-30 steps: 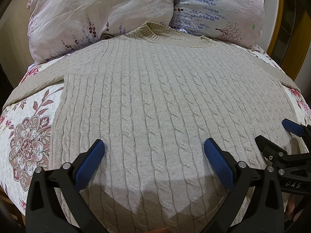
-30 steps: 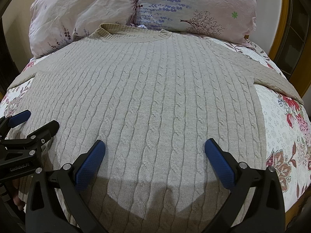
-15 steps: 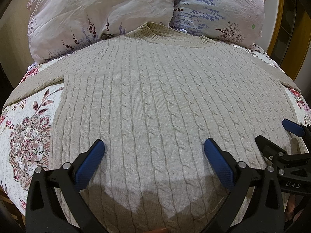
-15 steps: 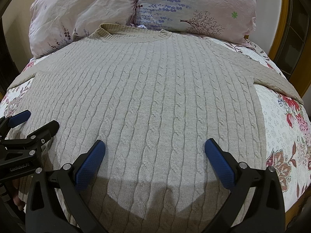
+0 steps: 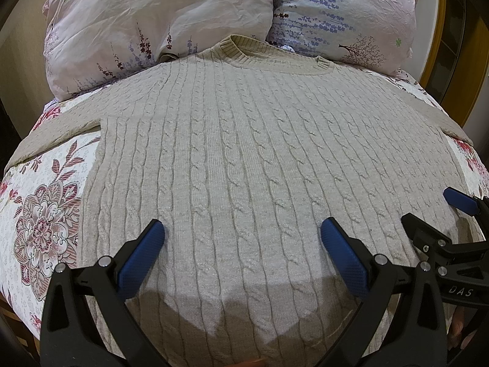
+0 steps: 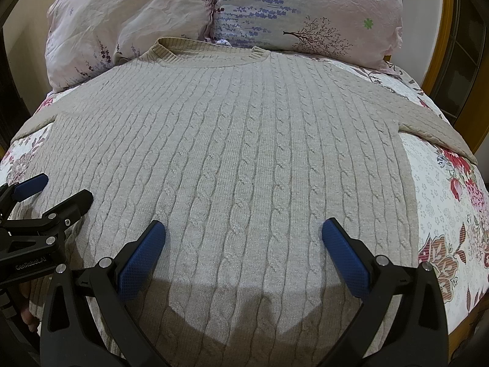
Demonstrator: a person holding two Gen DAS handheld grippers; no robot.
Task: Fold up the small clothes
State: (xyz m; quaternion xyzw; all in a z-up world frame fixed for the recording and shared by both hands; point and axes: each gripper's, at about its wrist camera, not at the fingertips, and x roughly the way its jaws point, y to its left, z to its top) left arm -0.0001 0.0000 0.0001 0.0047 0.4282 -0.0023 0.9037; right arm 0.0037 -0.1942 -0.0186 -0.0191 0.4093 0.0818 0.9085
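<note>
A beige cable-knit sweater (image 5: 244, 153) lies flat and face up on the bed, collar toward the pillows, sleeves spread to both sides; it also fills the right wrist view (image 6: 244, 153). My left gripper (image 5: 241, 235) is open and empty, held above the sweater's lower left part. My right gripper (image 6: 243, 235) is open and empty above the lower right part. The right gripper also shows at the right edge of the left wrist view (image 5: 434, 211), and the left gripper at the left edge of the right wrist view (image 6: 58, 189). The hem is hidden below the grippers.
Two floral pillows (image 5: 159, 21) (image 5: 345, 15) lie behind the collar. A floral bedsheet (image 5: 39, 208) shows left of the sweater and to its right (image 6: 443, 214). A yellow wooden frame (image 6: 440, 30) stands at the far right.
</note>
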